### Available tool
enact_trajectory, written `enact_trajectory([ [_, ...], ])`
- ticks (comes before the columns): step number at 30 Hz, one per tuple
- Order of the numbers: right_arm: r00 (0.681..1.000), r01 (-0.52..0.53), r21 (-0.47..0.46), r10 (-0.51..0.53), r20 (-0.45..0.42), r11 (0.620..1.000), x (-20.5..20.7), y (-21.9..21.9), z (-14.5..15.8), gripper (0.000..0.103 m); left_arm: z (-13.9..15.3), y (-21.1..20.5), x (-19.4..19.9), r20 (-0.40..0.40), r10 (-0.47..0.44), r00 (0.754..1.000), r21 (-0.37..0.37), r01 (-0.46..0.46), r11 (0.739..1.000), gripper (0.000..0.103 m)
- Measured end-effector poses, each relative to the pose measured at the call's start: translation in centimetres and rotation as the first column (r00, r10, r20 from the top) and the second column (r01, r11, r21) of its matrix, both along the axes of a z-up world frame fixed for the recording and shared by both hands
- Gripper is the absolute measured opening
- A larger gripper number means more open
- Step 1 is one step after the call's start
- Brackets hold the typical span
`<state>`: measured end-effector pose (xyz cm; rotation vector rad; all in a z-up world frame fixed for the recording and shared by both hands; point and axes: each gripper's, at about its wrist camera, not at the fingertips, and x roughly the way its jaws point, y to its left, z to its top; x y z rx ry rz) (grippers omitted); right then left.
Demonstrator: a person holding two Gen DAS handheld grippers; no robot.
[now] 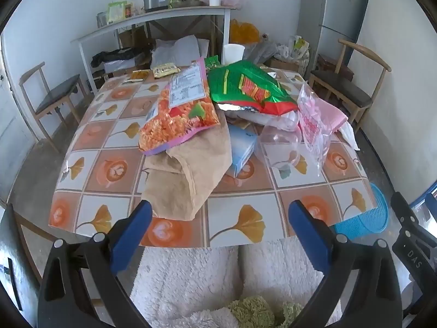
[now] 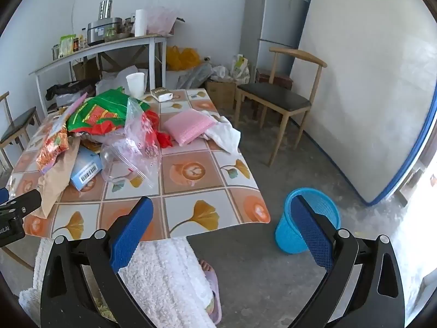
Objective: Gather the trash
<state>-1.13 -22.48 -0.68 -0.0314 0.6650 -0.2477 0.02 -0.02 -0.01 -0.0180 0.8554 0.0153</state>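
I hold both the left gripper (image 1: 220, 227) and right gripper (image 2: 221, 227) released at the table's (image 1: 240, 199) near edge, the trash pile (image 1: 213, 114) beyond, blue basket (image 2: 308, 218) on the floor right.

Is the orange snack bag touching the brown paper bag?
Touching. In the left wrist view the orange snack bag lies on top of the brown paper bag, its lower end overlapping the paper with no gap showing.

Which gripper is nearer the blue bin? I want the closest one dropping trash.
Right. The right gripper hangs open beside the blue bin; the left gripper faces the brown paper bag, farther away.
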Motion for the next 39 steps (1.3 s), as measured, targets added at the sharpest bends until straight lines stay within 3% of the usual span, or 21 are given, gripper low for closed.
enact_trajectory([
  [39,0.998,0.013,-0.023,-0.014,-0.053,1.000,0.4,-0.3,-0.2,0.096,-0.2,1.7,-0.1,0.012,0.036,0.999,-0.012,-0.036,0.999,0.097],
])
